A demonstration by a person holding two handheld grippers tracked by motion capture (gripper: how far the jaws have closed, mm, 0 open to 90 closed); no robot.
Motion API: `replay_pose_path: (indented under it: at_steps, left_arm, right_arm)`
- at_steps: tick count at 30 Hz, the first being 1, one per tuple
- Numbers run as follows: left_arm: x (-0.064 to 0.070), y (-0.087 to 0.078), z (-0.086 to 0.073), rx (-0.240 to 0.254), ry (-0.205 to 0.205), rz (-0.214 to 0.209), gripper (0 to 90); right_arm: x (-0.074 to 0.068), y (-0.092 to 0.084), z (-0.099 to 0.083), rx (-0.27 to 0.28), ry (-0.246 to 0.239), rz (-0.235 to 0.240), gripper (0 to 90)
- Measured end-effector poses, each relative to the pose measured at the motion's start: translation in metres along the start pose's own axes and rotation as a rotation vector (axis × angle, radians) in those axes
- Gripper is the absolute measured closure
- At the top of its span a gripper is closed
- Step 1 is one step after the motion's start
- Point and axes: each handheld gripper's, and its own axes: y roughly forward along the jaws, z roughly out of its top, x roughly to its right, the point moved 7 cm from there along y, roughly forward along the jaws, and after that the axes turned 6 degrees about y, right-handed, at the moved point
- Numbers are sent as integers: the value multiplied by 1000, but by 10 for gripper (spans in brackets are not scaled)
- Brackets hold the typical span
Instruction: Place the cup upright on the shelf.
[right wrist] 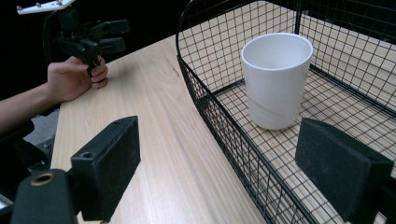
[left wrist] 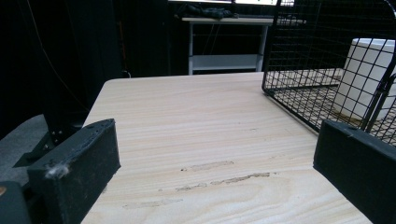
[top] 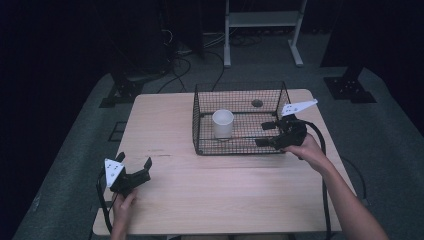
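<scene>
A black wire basket point(top: 200, 127) stands on the far middle of the wooden table point(top: 225, 195), with a white cup point(top: 223, 123) upright inside it. My right gripper point(top: 264, 134) is open at the basket's front right corner. In the right gripper view its jaws straddle the basket's front wall point(right wrist: 219, 121), with the cup point(right wrist: 275, 79) ahead of the right jaw. My left gripper point(top: 134, 160) is open and holds nothing, low over the table near its front left. Beyond its jaws point(left wrist: 215, 144) lie bare wood, the basket point(left wrist: 322, 60) and the cup point(left wrist: 369, 74) at the right.
A white metal stand point(top: 262, 20) and cables point(top: 180, 65) lie on the floor beyond the table. The other hand and the left gripper point(right wrist: 91, 37) appear at the table's edge in the right gripper view. A small dark hole point(top: 257, 103) marks the tabletop behind the basket.
</scene>
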Motion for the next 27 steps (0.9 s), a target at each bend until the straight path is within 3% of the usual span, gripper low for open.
replay_pose_path:
  at_steps: [27]
  left_arm:
    - [0, 0, 0, -3, 4, 1, 0]
  right_arm:
    - [-10, -18, -47, 20, 16, 8, 131]
